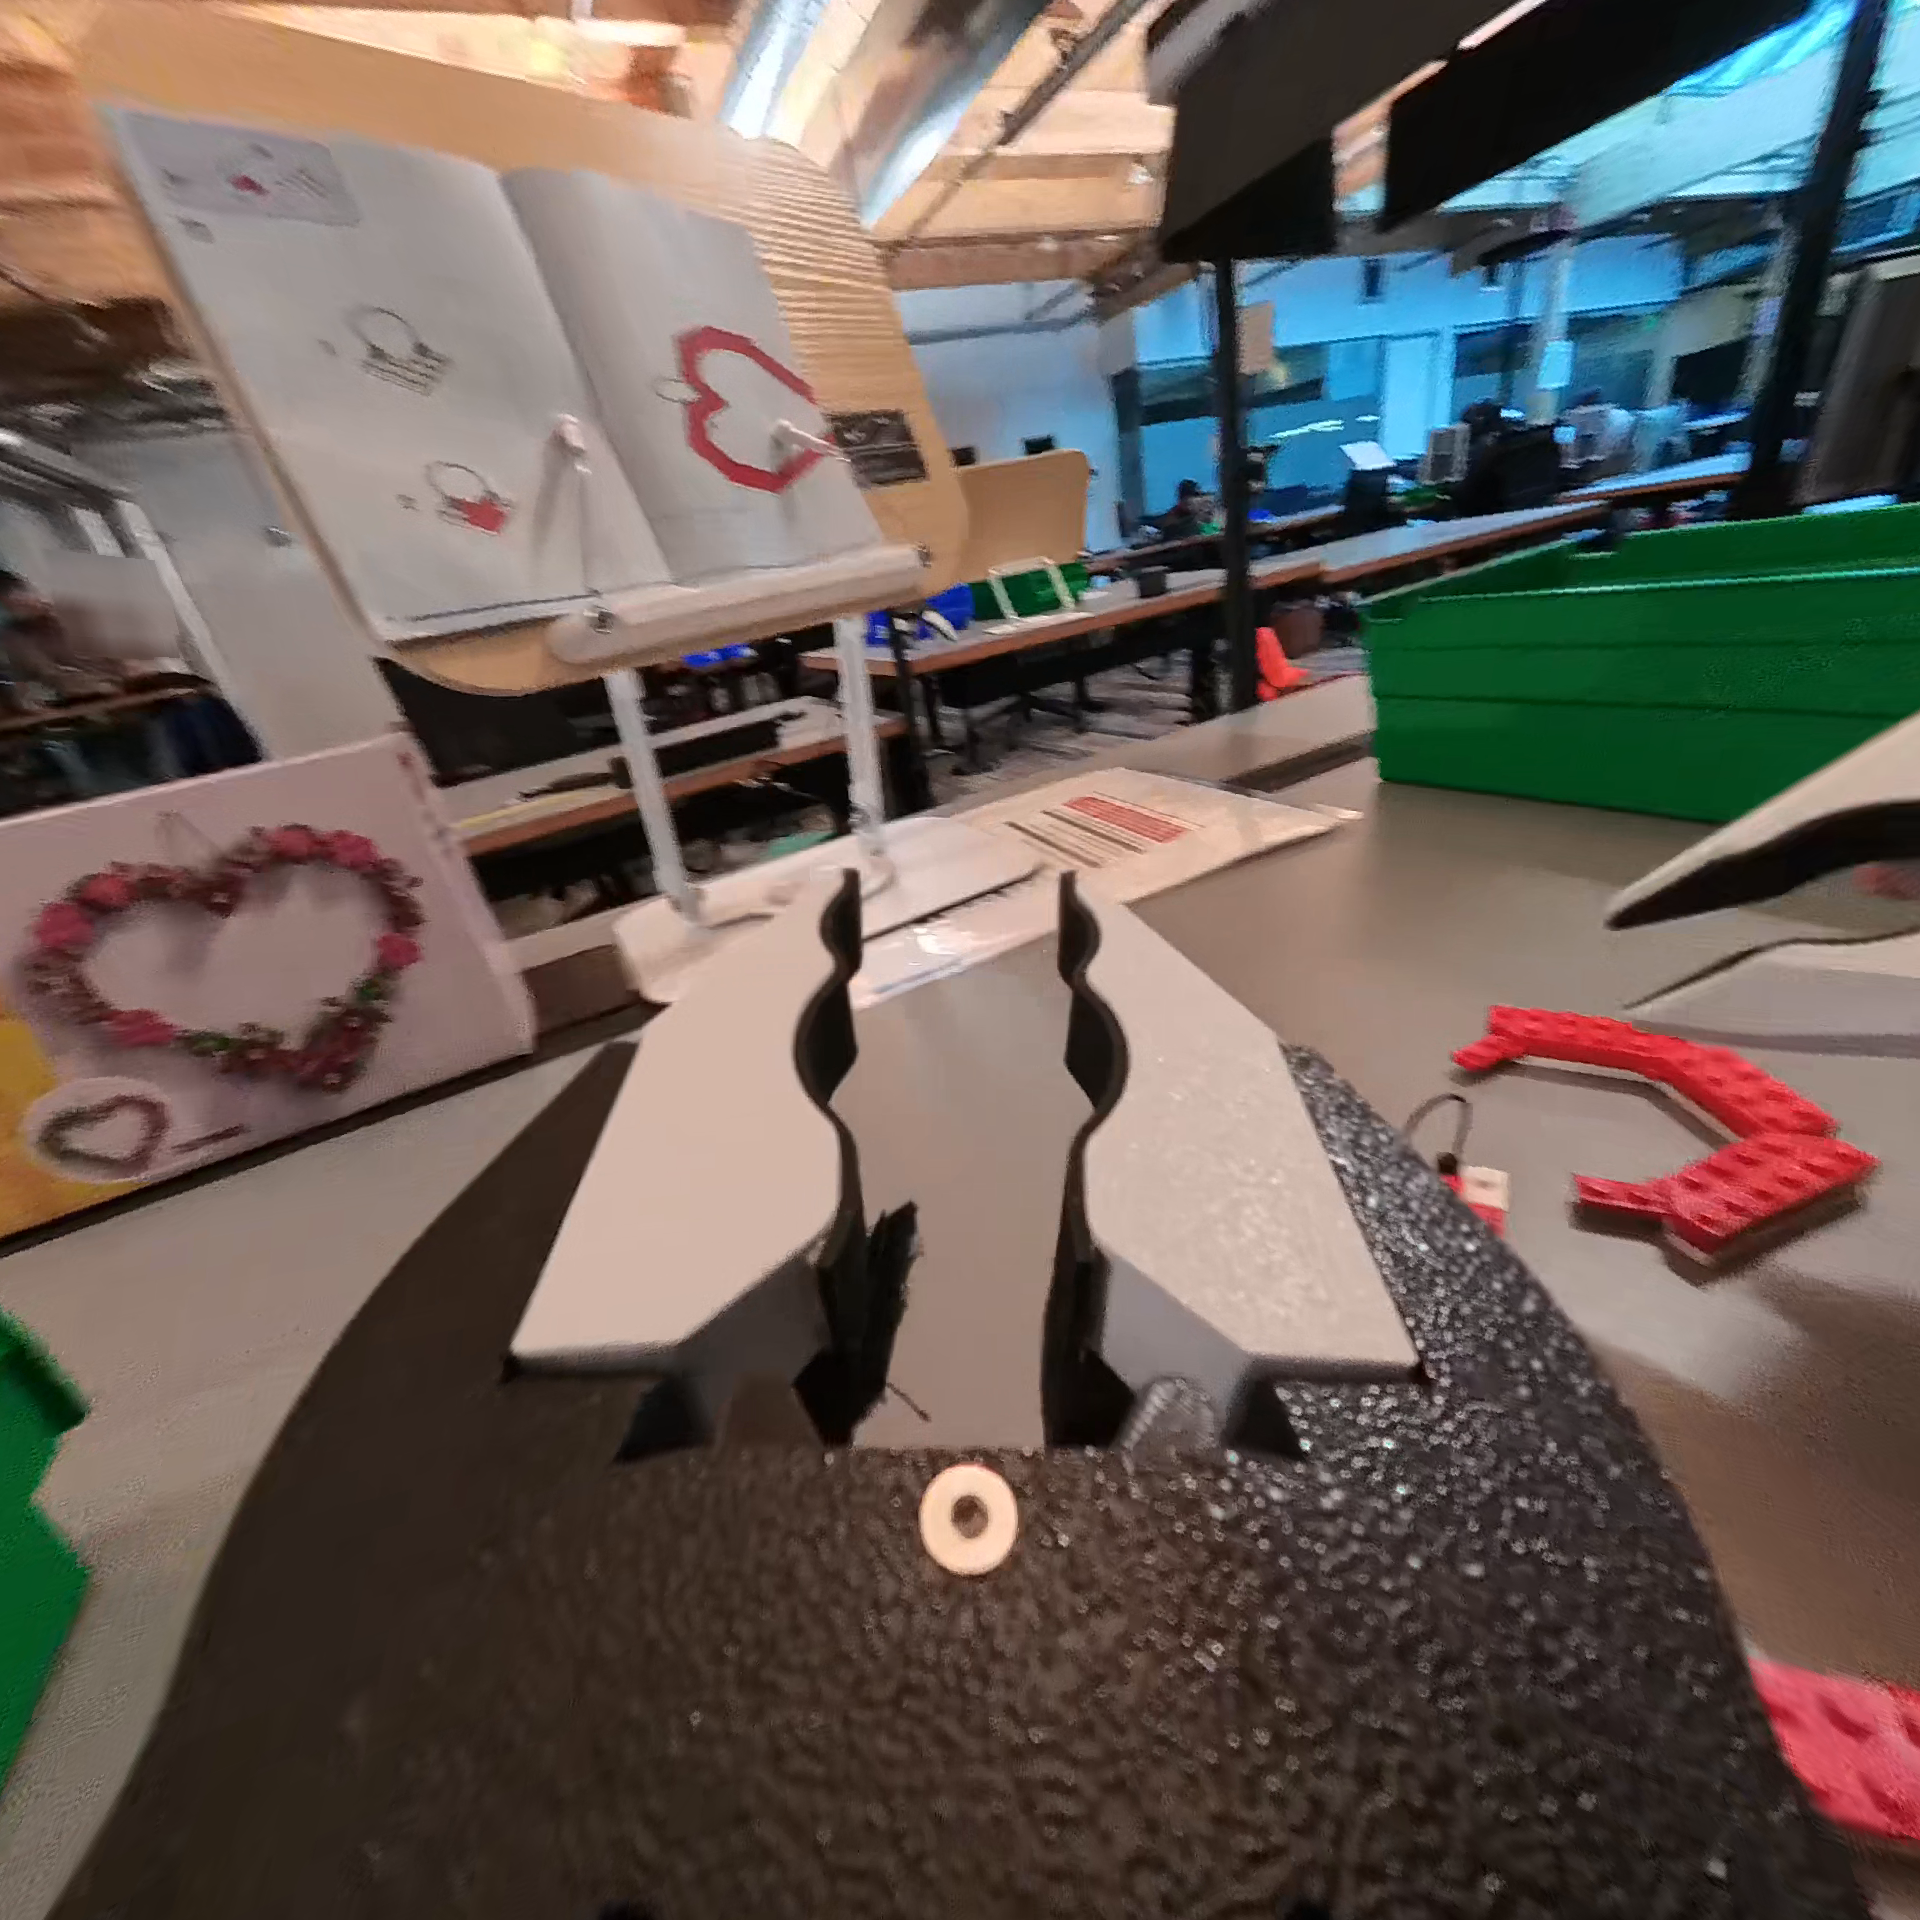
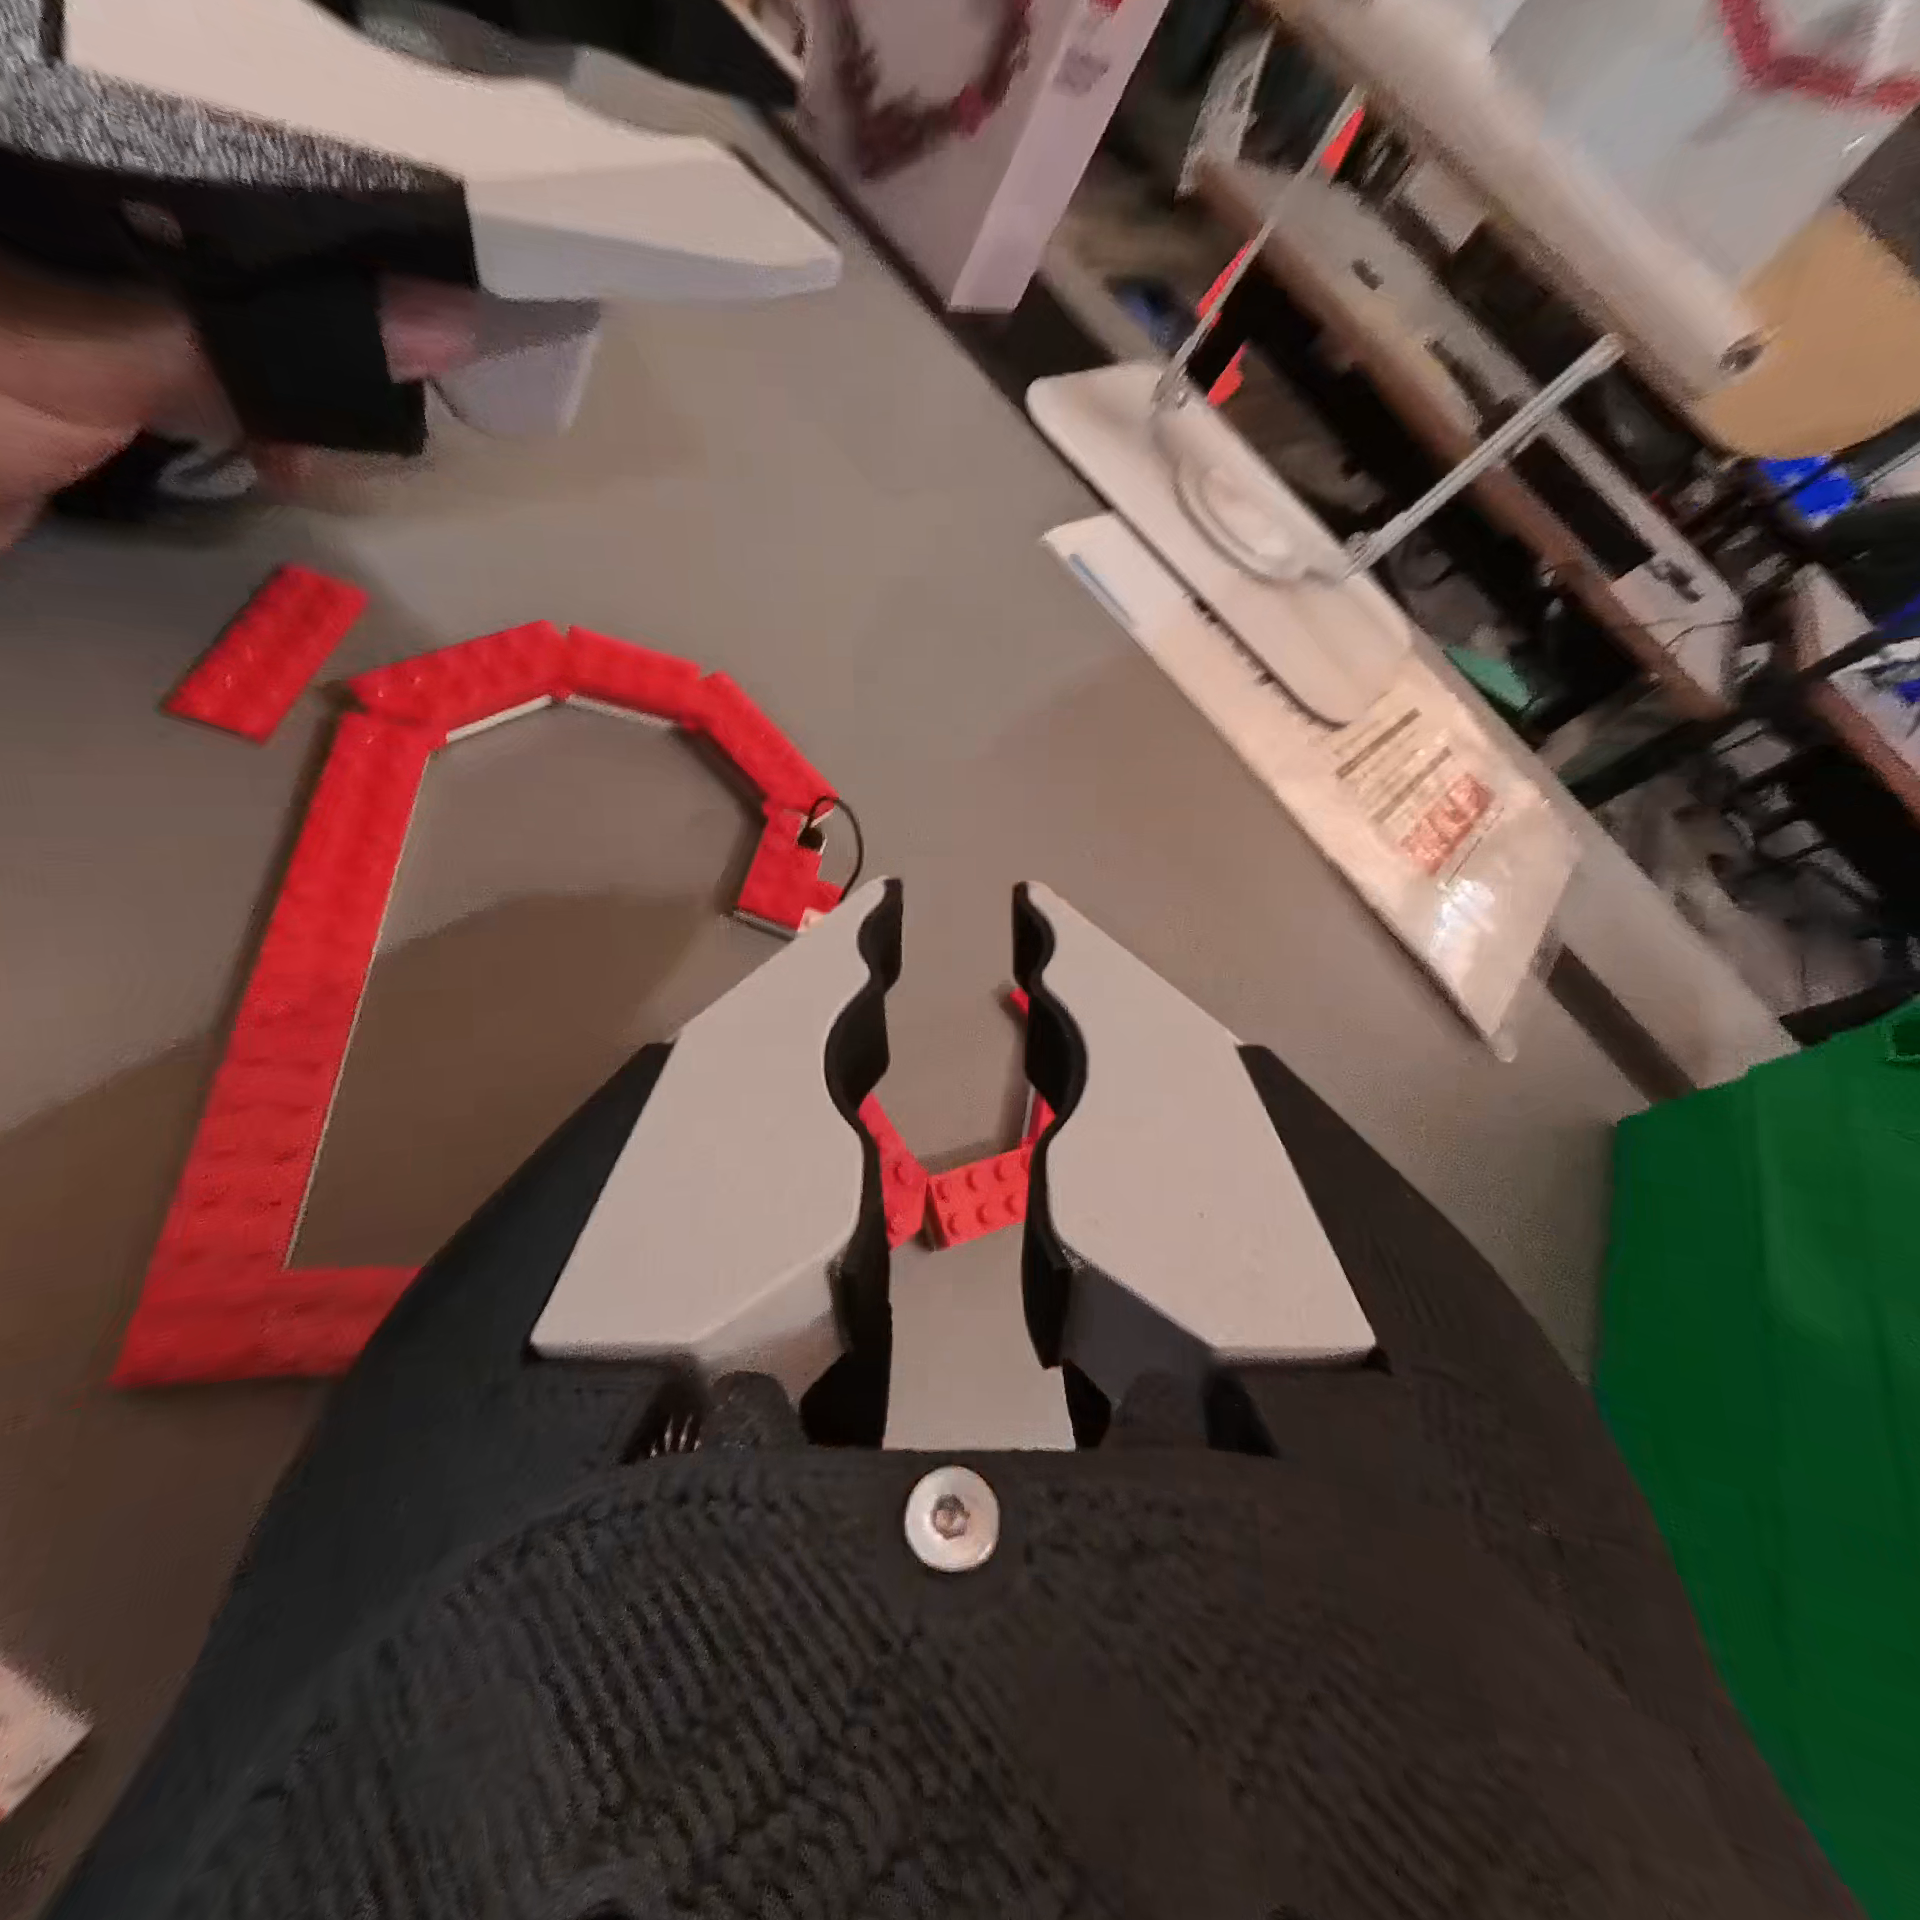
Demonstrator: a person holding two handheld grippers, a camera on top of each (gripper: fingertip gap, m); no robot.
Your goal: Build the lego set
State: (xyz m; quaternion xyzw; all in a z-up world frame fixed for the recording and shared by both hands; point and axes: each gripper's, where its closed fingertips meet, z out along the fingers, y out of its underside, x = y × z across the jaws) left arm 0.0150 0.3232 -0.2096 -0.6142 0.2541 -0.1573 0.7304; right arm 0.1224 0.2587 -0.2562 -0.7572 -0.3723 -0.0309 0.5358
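A partly built red heart frame (image 2: 301, 987) of flat Lego plates lies on the grey table. It also shows in the left wrist view (image 1: 1683, 1132). A small black loop (image 2: 847, 826) hangs at one end of it. My right gripper (image 2: 956, 904) is open just over the frame. A bend of the frame shows between its fingers, and nothing is clamped. A loose red plate (image 2: 265, 655) lies beside the frame. My left gripper (image 1: 961, 904) is open and empty, held above the table left of the frame. It also shows at the top left of the right wrist view (image 2: 582, 218).
An open instruction booklet (image 1: 520, 395) rests on a white stand (image 1: 790, 914) at the back. The set's box (image 1: 229, 966) stands at the left. A clear bag holding a printed sheet (image 1: 1122, 831) lies behind. Green bins (image 1: 1662, 665) stand at the right, and another green bin (image 1: 31, 1507) at the near left.
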